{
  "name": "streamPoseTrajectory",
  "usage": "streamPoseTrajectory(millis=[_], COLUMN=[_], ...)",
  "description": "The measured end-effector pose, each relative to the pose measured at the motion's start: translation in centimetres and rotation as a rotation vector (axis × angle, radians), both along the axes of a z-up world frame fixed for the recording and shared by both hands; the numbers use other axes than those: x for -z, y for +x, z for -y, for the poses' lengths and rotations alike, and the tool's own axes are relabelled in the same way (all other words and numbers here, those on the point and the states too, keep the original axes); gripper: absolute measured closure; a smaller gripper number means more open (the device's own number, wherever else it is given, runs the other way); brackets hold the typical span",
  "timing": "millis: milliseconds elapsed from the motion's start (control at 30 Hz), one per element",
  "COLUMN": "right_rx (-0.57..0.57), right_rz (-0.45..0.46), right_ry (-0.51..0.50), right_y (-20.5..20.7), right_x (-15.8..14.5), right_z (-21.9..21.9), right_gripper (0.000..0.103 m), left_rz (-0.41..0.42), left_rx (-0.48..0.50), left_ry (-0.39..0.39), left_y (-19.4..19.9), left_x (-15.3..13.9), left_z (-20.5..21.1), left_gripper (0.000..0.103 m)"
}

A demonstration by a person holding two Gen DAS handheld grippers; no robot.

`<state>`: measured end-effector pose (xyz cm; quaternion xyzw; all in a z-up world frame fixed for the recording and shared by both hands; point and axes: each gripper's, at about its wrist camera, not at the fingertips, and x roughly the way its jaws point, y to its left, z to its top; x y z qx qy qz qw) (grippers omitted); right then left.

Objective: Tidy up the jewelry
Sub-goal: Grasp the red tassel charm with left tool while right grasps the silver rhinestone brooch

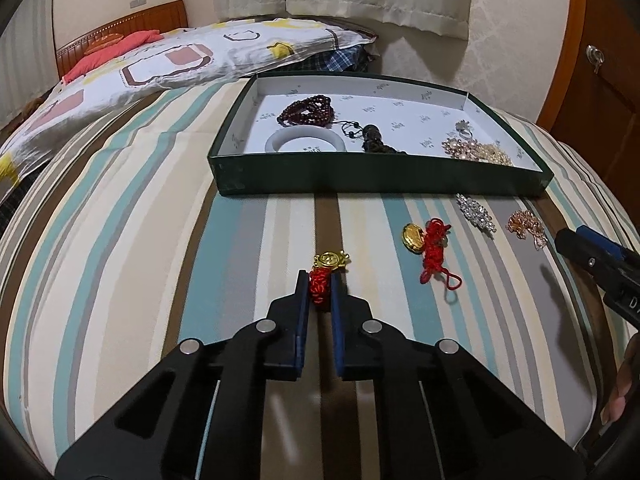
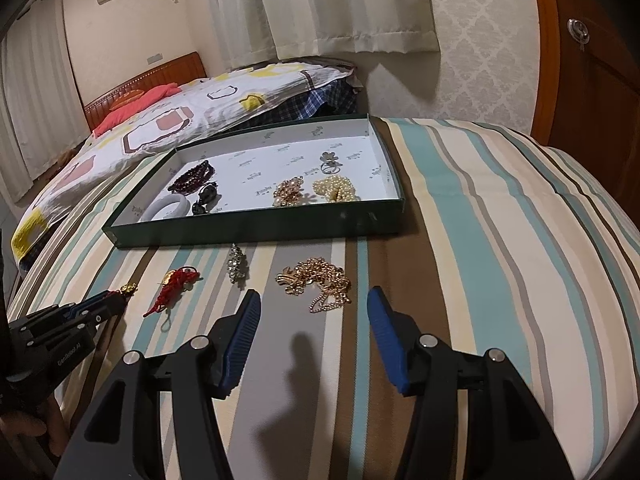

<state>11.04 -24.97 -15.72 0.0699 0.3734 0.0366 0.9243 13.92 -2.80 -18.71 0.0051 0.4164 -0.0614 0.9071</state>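
Note:
My left gripper (image 1: 320,280) is shut on the red cord of a small gold charm (image 1: 331,260), low over the striped bed cover. It also shows in the right wrist view (image 2: 120,296). My right gripper (image 2: 312,304) is open and empty, just short of a rose-gold chain brooch (image 2: 318,280). On the cover lie a gold pendant with red cord (image 1: 432,246) and a crystal brooch (image 1: 476,212). The green box (image 1: 376,178) holds a dark bead bracelet (image 1: 310,110), a white bangle (image 1: 304,142), a ring (image 2: 330,164), a gold brooch (image 2: 288,192) and pearls (image 2: 336,188).
A patterned quilt (image 1: 160,64) lies behind the box on the left. A wooden door (image 2: 600,80) stands at the right beside the bed. Curtains (image 2: 320,4) hang on the back wall. The striped cover (image 2: 500,240) extends to the right of the box.

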Motion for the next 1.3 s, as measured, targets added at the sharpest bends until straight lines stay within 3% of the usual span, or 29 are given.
streamPoseTrajectory(millis=[367,700,933,1033,1200,1300], right_rx=[-0.059,-0.144,-0.163,-0.164,-0.172,-0.178], right_rz=[-0.013,-0.070,-0.124,-0.127,-0.125,-0.118], right_ry=[-0.012,-0.022,-0.032,-0.046,-0.063,-0.070], right_y=[1.6,5.0,6.5,6.6,6.3,6.0], right_x=[-0.1,0.6,1.6,1.6,1.7,1.6], right_z=[-2.2,-4.8,-5.7,-5.8,-5.8,-5.9], right_gripper=[0.049,0.062,0.064,0.069,0.089,0.089], left_rz=[0.038,0.038,0.035,0.032,0.033,0.034], left_rx=[-0.050,-0.129,-0.140,-0.140,-0.138,-0.135], left_ry=[-0.001,-0.003,-0.010,-0.012,-0.012,-0.010], left_y=[0.5,1.5,1.7,1.8,1.9,1.8], left_x=[-1.6,-1.9,-1.8,-1.8,-1.8,-1.8], left_z=[-2.3,-5.7,-6.2,-6.3,-6.3,-6.1], left_gripper=[0.093,0.093,0.093,0.093,0.093,0.093])
